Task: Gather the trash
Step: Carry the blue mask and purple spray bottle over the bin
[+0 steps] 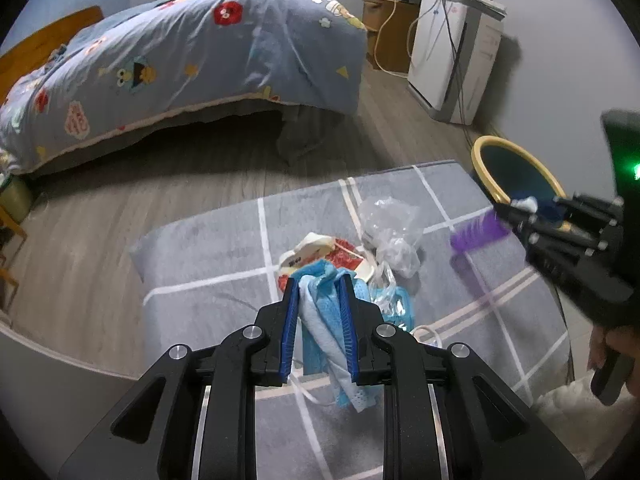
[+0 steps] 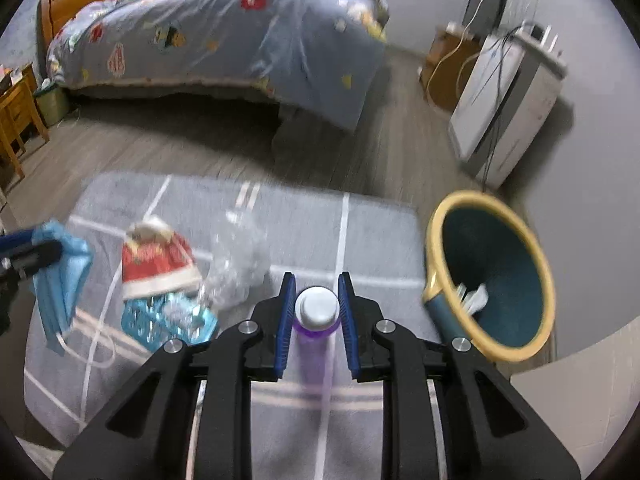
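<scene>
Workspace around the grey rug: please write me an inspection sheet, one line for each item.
Surface: grey rug with pale grid lines, on wood floor.
Job's things: blue face mask and purple bottle held; red-and-white wrapper, clear plastic bag and blue foil packet lie on the rug; yellow-rimmed bin beside it, already holding some trash.
Clutter: nothing seen beyond the trash.
Grippers: left gripper shut on the mask; right gripper shut on the bottle.
Cables: wires hang on the white appliance.
Surroundings: bed with blue quilt, wooden furniture.
</scene>
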The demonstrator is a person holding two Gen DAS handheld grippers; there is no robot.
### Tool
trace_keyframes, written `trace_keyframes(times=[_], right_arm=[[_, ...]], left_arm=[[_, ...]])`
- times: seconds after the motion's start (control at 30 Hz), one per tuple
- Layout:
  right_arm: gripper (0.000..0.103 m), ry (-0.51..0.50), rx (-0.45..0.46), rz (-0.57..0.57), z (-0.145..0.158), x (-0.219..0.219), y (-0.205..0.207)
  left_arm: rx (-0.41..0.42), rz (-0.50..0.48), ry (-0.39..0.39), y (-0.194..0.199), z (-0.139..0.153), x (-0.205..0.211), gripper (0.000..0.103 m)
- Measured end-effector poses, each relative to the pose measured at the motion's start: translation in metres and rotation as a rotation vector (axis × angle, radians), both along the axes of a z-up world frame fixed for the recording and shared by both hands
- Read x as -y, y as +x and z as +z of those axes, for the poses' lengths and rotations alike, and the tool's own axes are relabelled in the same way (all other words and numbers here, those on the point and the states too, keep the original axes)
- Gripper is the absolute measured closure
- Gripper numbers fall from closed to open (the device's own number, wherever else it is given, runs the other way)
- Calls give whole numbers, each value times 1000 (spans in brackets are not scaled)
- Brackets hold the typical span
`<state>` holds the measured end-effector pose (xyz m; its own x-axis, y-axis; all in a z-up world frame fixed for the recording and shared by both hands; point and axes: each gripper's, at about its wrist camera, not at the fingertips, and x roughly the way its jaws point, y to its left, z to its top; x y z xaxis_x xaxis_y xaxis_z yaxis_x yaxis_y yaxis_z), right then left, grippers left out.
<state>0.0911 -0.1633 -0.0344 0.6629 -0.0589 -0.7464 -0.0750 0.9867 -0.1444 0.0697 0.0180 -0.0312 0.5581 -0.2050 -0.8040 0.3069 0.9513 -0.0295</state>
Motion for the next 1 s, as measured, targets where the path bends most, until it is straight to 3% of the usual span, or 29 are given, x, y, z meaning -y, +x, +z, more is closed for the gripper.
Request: trace_keyframes(times=[0.13,0.43,0.6,0.73,1.0], right_arm=[[82,34,63,10,42,6,5],[82,96,72,63,116,54,29],[82,123,103,-21,110,100,34],[82,154,34,-65,84,129,46],[82,119,9,-134,62,179,57]], left_arm=[[30,-3,32,2,5,0,81],[59,-16,45,10,9,7,81],[60,-18,45,15,9,18,81],[69,-39,65,16,9,35,81],[51,-85,21,17,10,82,81]])
